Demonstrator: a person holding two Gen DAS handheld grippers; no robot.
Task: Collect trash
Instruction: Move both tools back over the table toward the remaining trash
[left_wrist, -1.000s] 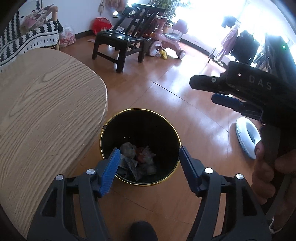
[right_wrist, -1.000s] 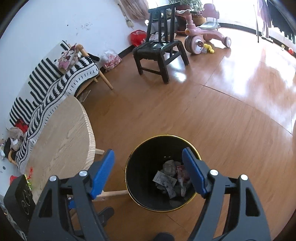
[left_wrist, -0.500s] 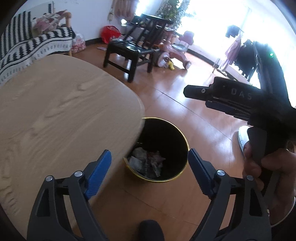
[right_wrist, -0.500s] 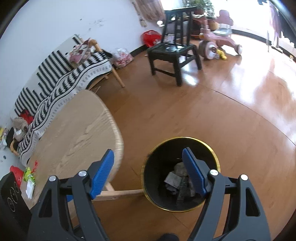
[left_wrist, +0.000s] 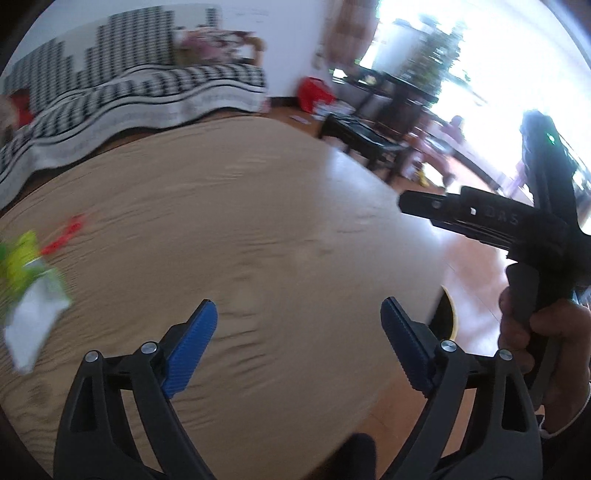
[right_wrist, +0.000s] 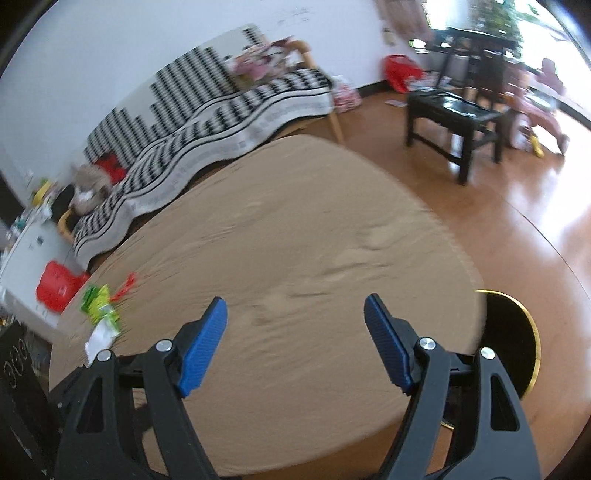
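Note:
A green-and-white wrapper lies near the left edge of the round wooden table, with a small red scrap beside it. My left gripper hovers over the table top, its jaws opening with nothing between them. My right gripper is also above the table, open and empty. The black bin with a gold rim stands on the floor at the table's right edge, mostly hidden. A hand holds the right gripper's handle.
A sofa with a black-and-white striped blanket runs behind the table. A black wooden chair and a pink tricycle stand on the wooden floor at the right. A red bag sits by the wall.
Both grippers swung from above the bin to over the table, so the bin slid to the right edge of view. The left jaws widened. The wrapper and red scrap came into the left view.

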